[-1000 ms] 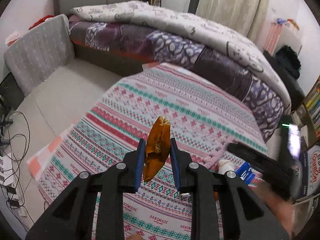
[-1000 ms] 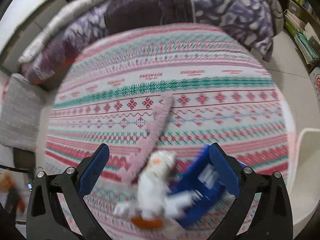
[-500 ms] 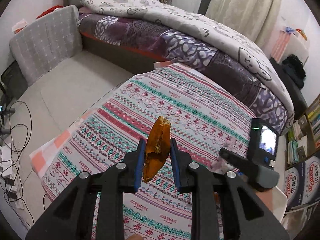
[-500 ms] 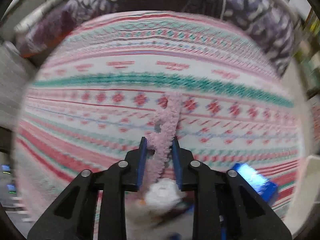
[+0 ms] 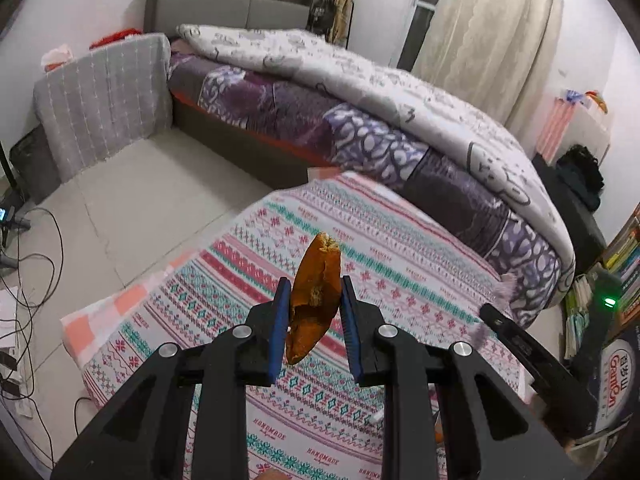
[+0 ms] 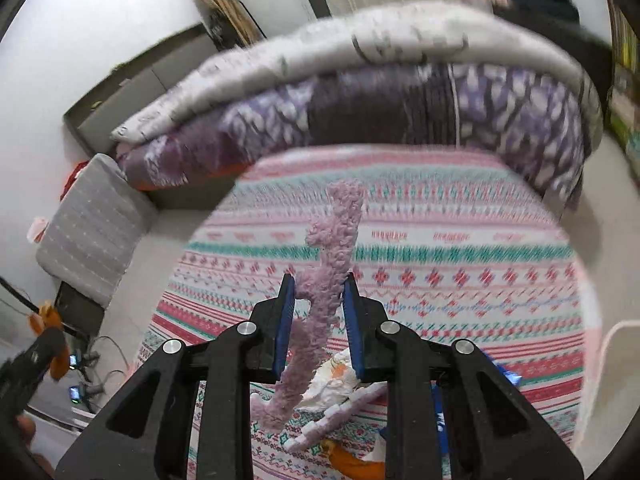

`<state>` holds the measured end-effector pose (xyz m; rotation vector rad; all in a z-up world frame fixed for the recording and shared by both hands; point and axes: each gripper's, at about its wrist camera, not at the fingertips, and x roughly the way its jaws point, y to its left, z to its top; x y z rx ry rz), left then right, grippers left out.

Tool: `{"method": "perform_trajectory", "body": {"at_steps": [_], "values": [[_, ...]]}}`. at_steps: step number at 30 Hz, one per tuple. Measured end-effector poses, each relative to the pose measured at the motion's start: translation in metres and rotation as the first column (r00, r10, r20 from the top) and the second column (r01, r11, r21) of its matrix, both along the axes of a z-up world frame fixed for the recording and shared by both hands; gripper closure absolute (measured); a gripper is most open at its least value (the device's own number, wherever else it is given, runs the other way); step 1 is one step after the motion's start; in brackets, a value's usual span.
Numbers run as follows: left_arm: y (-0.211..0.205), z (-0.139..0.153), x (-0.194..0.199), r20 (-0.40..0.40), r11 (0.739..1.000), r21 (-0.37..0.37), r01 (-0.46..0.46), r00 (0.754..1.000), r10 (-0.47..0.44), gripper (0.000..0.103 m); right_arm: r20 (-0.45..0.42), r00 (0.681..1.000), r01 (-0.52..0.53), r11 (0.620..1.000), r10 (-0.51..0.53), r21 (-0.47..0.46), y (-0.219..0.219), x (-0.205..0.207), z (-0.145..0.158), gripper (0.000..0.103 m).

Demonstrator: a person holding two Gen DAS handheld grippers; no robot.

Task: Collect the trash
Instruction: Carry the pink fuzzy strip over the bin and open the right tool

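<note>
Two hand-held grippers work above a tabletop covered with a patterned cloth (image 5: 400, 264) in red, teal and white, in a bedroom. The left hand-held gripper (image 5: 314, 308) has its blue pads closed tight on an orange-brown peel (image 5: 314, 296), which stands nearly upright between them, its top end poking above the fingertips and its lower end hanging below, clear of the cloth. The right hand-held gripper (image 6: 319, 312) is clamped on a fuzzy lilac strip (image 6: 328, 280); the strip rises above the fingertips and dangles down below them, lifted off the cloth. In the left wrist view the right hand-held gripper (image 5: 490, 312) shows at the right edge of the tabletop with the lilac strip (image 5: 500, 284) at its tip. On the near part of the cloth, under the right hand-held gripper, lie more scraps: a crumpled white tissue (image 6: 334, 380), a pale lilac stick (image 6: 340, 412), a bit of orange peel (image 6: 352, 464) and a blue wrapper (image 6: 504, 376), partly hidden by the gripper's arms. Beyond the far edge of the tabletop is a bed (image 5: 360, 128) with a purple patterned cover and a grey-white quilt (image 5: 360, 72) heaped on it. A grey cushion (image 5: 104, 96) leans at the far left, cables (image 5: 36, 264) trail over the floor at left, and cream curtains (image 5: 484, 24) hang at the far right.
</note>
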<state>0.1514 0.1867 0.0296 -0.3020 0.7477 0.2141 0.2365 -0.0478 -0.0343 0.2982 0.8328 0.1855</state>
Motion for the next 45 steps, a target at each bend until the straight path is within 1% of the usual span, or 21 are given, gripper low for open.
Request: {"method": "perform_trajectory", "body": {"at_steps": [3, 7, 11, 16, 21, 25, 32, 42, 45], "values": [[-0.007, 0.005, -0.005, 0.028, 1.0, 0.017, 0.008, 1.0, -0.009, 0.078, 0.085, 0.996, 0.002, 0.999, 0.002, -0.042, -0.005, -0.023, 0.024, 0.08], [-0.018, 0.008, -0.009, 0.045, 0.999, 0.029, 0.024, 0.999, -0.026, 0.078, 0.158, 0.987, 0.019, 0.997, -0.007, -0.069, -0.016, -0.049, 0.044, 0.08], [-0.033, 0.008, -0.015, 0.058, 0.998, 0.049, 0.048, 0.997, -0.051, 0.078, 0.201, 0.979, 0.043, 0.996, -0.027, -0.078, -0.029, -0.075, 0.05, 0.08], [-0.054, 0.006, -0.02, 0.07, 0.992, 0.092, 0.088, 0.993, -0.094, 0.078, 0.228, 0.972, 0.078, 0.995, -0.061, -0.068, -0.054, -0.096, 0.055, 0.08], [-0.074, 0.005, -0.022, 0.081, 0.987, 0.115, 0.116, 0.989, -0.126, 0.078, 0.241, 0.965, 0.122, 0.991, -0.107, -0.05, -0.079, -0.111, 0.05, 0.08], [-0.089, 0.003, -0.022, 0.086, 0.984, 0.122, 0.133, 0.986, -0.144, 0.078, 0.211, 0.966, 0.157, 0.987, -0.151, -0.015, -0.099, -0.115, 0.042, 0.08], [-0.12, 0.004, -0.026, 0.101, 0.974, 0.137, 0.182, 0.975, -0.197, 0.078, 0.217, 0.952, 0.217, 0.976, -0.216, 0.02, -0.13, -0.124, 0.046, 0.08], [-0.16, 0.004, -0.029, 0.107, 0.957, 0.143, 0.25, 0.958, -0.267, 0.078, 0.197, 0.932, 0.301, 0.953, -0.304, 0.044, -0.176, -0.141, 0.047, 0.079], [-0.175, 0.003, -0.031, 0.107, 0.948, 0.151, 0.279, 0.949, -0.296, 0.078, 0.183, 0.924, 0.33, 0.942, -0.334, 0.053, -0.191, -0.145, 0.045, 0.079]]}}
